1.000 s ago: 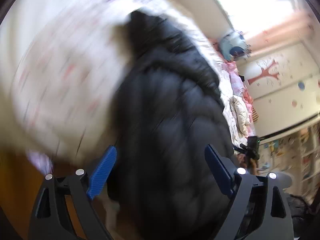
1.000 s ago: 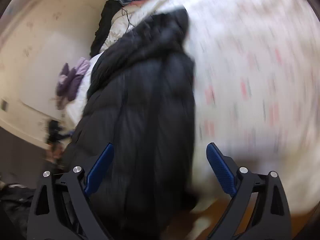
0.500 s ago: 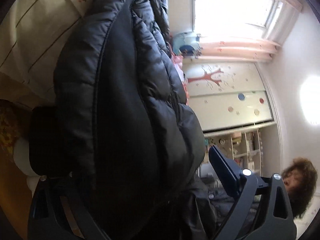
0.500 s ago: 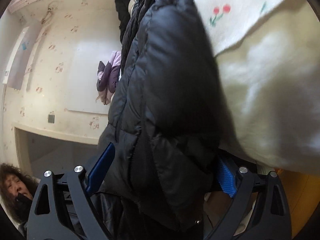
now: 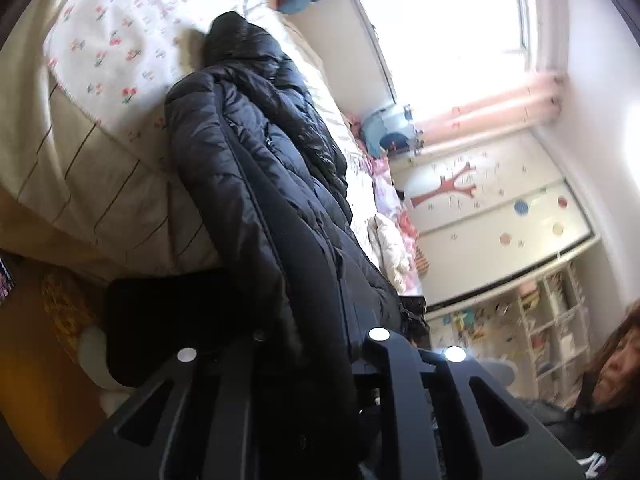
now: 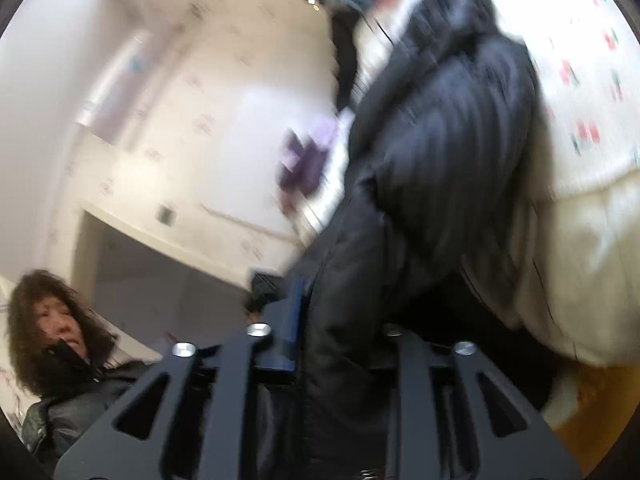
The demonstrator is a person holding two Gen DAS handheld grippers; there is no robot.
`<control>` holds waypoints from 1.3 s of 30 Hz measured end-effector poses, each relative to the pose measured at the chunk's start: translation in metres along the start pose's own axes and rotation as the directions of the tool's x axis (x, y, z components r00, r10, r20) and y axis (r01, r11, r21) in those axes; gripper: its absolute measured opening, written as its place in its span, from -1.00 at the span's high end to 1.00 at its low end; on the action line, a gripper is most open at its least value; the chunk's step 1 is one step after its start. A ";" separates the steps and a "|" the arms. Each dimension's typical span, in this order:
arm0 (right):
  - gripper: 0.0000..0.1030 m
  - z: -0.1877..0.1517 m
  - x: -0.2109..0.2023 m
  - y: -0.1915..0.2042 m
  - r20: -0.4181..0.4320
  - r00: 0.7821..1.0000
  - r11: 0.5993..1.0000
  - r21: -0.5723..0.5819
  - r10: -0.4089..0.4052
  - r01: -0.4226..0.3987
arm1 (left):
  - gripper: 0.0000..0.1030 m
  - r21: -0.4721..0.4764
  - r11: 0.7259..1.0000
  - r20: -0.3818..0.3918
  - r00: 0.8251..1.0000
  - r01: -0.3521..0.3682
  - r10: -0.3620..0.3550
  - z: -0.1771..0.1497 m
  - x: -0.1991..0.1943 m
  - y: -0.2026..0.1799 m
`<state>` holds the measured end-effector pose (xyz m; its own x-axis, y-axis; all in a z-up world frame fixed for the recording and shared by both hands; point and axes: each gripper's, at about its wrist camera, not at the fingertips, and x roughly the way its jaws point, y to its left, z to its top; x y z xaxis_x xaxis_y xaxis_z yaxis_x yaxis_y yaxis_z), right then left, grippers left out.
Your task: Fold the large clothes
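Observation:
A long black puffer coat [image 5: 256,168] lies along the bed, its hem hanging over the near edge. My left gripper [image 5: 316,340] is shut on the coat's hem; the fabric covers both fingers. In the right wrist view the coat [image 6: 440,152] runs up from my right gripper [image 6: 340,320], which is shut on the hem too. One blue finger pad [image 6: 297,312] shows on the left of the fabric; the other is hidden.
The bed has a white floral sheet [image 5: 116,40] and a cream mattress side [image 5: 80,184]. Bedding and clothes are piled at the far end [image 5: 392,240]. A person [image 6: 52,320] crouches beside the bed. Orange floor [image 5: 24,340] lies below.
Both grippers went from open around the hem to shut on it. The cameras dropped low at the bed edge, and the right view is blurred by motion.

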<state>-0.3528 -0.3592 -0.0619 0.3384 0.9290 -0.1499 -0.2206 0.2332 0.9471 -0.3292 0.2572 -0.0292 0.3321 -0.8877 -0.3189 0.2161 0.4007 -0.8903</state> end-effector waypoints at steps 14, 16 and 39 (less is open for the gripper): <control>0.68 -0.007 -0.006 0.052 0.187 0.965 0.974 -0.167 0.182 -0.152 | 0.76 -0.070 0.998 0.139 0.990 -0.003 0.013 -0.006 -0.012 -0.004; 0.68 0.003 -0.001 0.080 0.191 0.958 0.959 -0.227 0.216 -0.171 | 0.78 -0.026 0.999 0.173 0.985 0.025 -0.020 0.000 -0.020 -0.026; 0.68 0.142 -0.023 0.092 0.327 0.888 0.928 -0.293 0.324 -0.230 | 0.78 0.043 0.987 0.301 0.940 0.156 -0.162 0.135 -0.014 -0.068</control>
<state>-0.2513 -0.4003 0.0689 0.5285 0.8061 0.2662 -0.5504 0.0867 0.8304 -0.2246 0.2725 0.0800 0.5539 -0.8306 -0.0577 0.3045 0.2666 -0.9144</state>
